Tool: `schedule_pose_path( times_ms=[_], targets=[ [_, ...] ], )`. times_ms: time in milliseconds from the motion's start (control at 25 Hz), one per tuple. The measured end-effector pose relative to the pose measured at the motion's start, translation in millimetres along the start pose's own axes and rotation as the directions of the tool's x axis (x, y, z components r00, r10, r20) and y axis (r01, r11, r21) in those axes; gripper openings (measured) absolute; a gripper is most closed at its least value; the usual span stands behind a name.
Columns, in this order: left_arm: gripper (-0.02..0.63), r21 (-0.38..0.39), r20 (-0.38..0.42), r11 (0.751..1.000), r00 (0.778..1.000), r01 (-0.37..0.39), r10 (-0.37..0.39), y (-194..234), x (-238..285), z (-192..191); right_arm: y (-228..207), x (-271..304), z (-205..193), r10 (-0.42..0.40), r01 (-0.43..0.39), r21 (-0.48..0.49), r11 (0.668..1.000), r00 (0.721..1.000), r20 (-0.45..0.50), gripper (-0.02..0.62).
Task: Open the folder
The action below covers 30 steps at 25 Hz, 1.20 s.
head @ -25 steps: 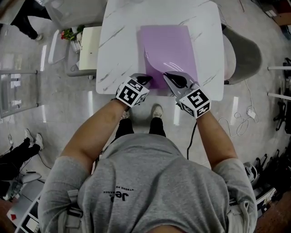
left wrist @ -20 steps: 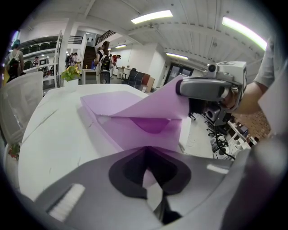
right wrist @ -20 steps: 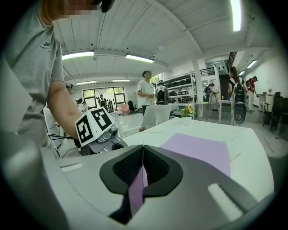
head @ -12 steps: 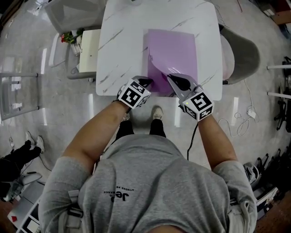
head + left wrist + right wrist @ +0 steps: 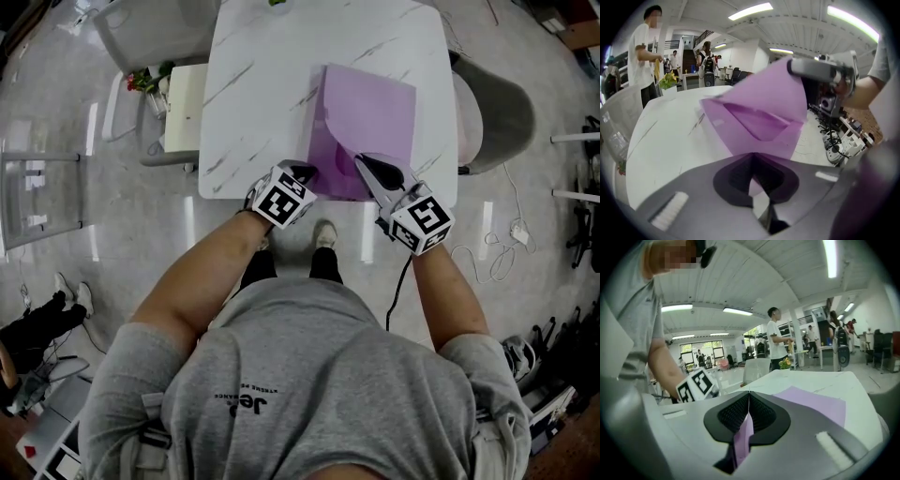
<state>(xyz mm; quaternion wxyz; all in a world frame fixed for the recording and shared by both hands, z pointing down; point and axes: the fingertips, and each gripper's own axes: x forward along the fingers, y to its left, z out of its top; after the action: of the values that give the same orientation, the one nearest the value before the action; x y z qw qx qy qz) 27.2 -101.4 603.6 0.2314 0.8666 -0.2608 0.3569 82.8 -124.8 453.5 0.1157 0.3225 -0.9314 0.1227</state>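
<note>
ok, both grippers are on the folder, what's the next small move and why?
Probably raise the right gripper a little higher, swinging the top sheet away from the left gripper. The right jaws are shut on that sheet of the purple folder, which is only part-lifted, while the left jaws hold the lower sheet down near the white table edge.

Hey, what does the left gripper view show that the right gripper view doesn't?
Only the left gripper view: the purple folder gaping open like a pocket, and the right gripper holding the cover's raised corner.

Only the right gripper view: the marker cube of the left gripper, and the folder's far part lying flat.

Both: a purple sheet pinched between that view's own shut fingers, the white table, and people standing in the background.
</note>
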Motion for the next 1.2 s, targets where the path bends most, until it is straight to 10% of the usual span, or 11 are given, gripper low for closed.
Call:
schedule_pose_path(
  times_ms=[560, 1200],
  targets=[
    [0.051, 0.044, -0.088, 0.991, 0.988, -0.125, 0.129, 48, -30, -18, -91, -75, 91, -0.259, 0.247, 0.077, 0.966, 0.934, 0.248, 0.005],
    [0.051, -0.013, -0.177, 0.976, 0.961, -0.219, 0.213, 106, -80, -66, -168, -136, -25, -0.568, 0.559, 0.234, 0.795, 0.822, -0.032, 0.006]
  ],
)
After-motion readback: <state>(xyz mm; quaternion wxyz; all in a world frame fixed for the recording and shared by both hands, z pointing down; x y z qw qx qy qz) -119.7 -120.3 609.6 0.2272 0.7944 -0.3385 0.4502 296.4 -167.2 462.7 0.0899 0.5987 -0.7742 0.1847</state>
